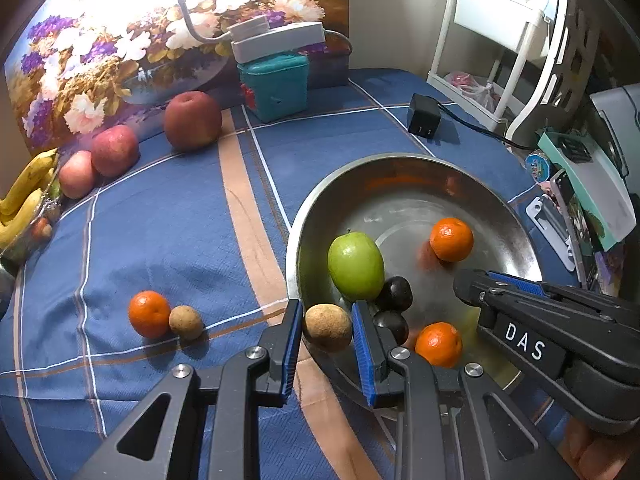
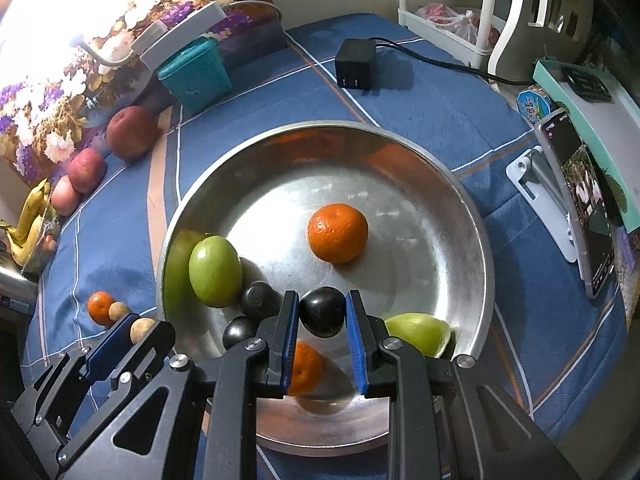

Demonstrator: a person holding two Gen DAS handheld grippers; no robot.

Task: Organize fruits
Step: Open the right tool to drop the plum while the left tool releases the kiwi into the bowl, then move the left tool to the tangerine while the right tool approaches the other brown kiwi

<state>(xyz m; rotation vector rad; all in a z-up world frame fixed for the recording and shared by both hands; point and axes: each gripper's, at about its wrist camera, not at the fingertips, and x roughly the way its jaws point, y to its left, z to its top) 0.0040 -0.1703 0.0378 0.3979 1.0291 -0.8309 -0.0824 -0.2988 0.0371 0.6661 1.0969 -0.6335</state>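
A steel bowl (image 1: 400,168) (image 2: 460,200) on the blue cloth holds a green fruit (image 1: 355,266) (image 2: 215,272), two oranges (image 1: 451,239) (image 2: 337,233), two dark plums (image 1: 394,294) (image 2: 260,300) and a second green fruit (image 2: 418,332). My left gripper (image 1: 327,334) is shut on a small brown fruit (image 1: 328,327) above the bowl's near rim. My right gripper (image 2: 322,316) is shut on a dark plum (image 2: 322,312) above the bowl. An orange (image 1: 149,314) and a brown fruit (image 1: 186,322) lie on the cloth at the left.
Three red apples (image 1: 193,120) (image 2: 132,132) and bananas (image 1: 24,200) line the far left by a floral picture. A teal box (image 1: 276,84), a black adapter (image 1: 424,116) (image 2: 355,63), a phone on a stand (image 2: 576,200) and a white rack (image 1: 492,40) stand around.
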